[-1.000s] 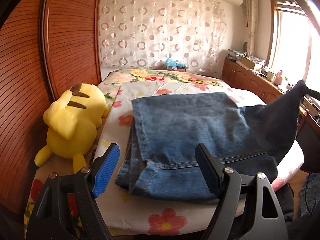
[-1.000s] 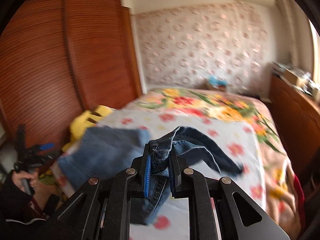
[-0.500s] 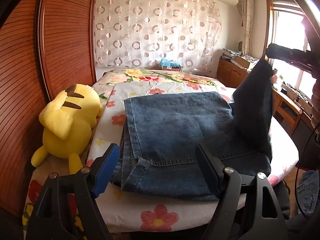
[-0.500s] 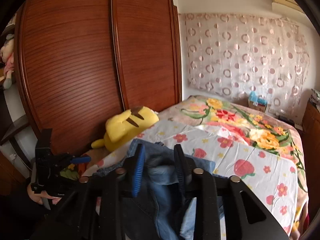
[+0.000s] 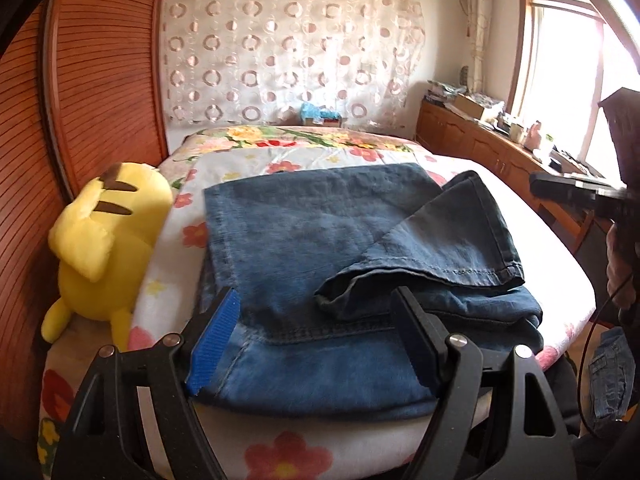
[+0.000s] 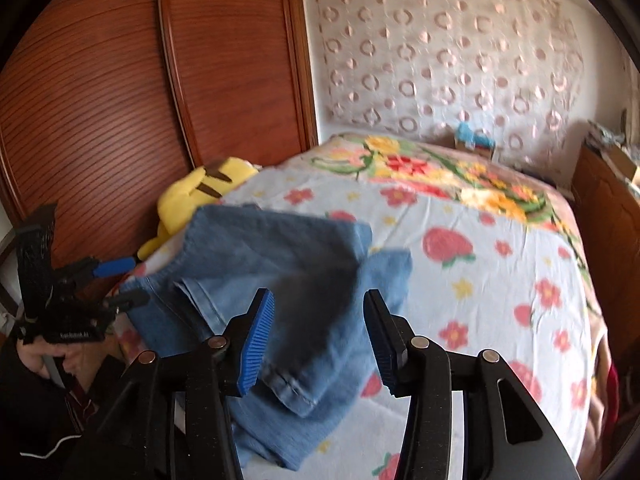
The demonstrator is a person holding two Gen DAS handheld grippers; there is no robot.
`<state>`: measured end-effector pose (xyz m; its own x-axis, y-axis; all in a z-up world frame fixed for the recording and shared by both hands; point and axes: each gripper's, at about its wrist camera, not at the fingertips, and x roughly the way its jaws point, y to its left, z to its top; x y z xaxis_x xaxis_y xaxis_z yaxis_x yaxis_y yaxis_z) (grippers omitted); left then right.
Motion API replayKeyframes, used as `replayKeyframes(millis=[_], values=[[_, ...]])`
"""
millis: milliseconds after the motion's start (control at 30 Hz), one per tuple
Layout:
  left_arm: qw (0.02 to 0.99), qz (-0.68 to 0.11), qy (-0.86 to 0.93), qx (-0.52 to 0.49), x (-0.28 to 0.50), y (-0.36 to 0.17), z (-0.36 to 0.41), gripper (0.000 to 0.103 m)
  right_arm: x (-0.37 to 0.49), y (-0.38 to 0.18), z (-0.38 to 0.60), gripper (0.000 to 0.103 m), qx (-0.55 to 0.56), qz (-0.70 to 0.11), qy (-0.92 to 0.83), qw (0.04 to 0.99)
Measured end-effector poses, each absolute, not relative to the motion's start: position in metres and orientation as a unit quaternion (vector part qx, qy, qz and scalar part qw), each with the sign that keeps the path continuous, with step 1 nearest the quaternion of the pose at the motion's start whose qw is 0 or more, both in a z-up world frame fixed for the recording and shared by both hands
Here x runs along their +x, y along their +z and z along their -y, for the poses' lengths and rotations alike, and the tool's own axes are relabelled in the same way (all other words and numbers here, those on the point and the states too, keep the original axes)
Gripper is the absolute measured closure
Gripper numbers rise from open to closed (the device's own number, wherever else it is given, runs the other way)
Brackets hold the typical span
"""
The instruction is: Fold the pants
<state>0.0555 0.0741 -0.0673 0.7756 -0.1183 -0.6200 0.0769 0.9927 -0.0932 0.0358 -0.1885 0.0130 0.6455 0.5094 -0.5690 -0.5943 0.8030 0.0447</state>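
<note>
Both claws spread, the right claw [image 6: 318, 334] opening, over jeans [image 5: 320, 248] beside a yellow plush [image 5: 108, 240].

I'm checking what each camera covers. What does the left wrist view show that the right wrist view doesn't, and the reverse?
Only the left wrist view shows the window, the cabinet's cluttered top and the folded-over pant leg's hem, seen sharply.

Only the right wrist view shows the left gripper from outside, held in a hand, and the right gripper with its jaws opening around blurred denim.

Both show the jeans, yellow plush toy, floral bed, wardrobe and curtain.
</note>
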Motion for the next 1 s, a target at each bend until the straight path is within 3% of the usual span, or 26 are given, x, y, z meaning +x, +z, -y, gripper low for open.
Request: replayKeyframes(millis=[67,300,467,600,633,700,733,800,1000], values=[[0.939,-0.336,-0.065,-0.028,0.063,-0.071,-0.069,0.029,0.037,0.01,0.184,0.054,-0.065,-0.303,0.306,0.9],[0.925,-0.369,-0.091,0.0,0.092,-0.084,-0.054,0.065,0.043,0.007,0.166,0.054,-0.045,-0.341,0.313,0.885],[0.92,-0.381,-0.091,0.018,0.097,-0.09,-0.051,0.066,0.048,0.001,0.154,0.054,-0.033,-0.368,0.311,0.876],[0.923,-0.373,-0.093,0.022,0.095,-0.087,-0.05,0.081,0.057,-0.003,0.152,0.054,-0.024,-0.382,0.316,0.868],[0.924,-0.368,-0.101,0.017,0.093,-0.085,-0.05,0.09,0.059,-0.003,0.155,0.064,-0.023,-0.384,0.318,0.866],[0.926,-0.359,-0.115,0.01,0.089,-0.08,-0.049,0.095,0.063,0.002,0.152,0.089,-0.023,-0.382,0.331,0.862],[0.928,-0.355,-0.116,0.011,0.088,-0.078,-0.048,0.096,0.063,0.008,0.15,0.093,-0.025,-0.377,0.335,0.863],[0.933,-0.342,-0.115,0.014,0.08,-0.067,-0.046,0.097,0.064,0.025,0.149,0.099,-0.033,-0.357,0.343,0.868],[0.946,-0.295,-0.137,0.002,0.055,-0.02,-0.037,0.097,0.065,0.099,0.145,0.099,-0.042,-0.281,0.347,0.894]])
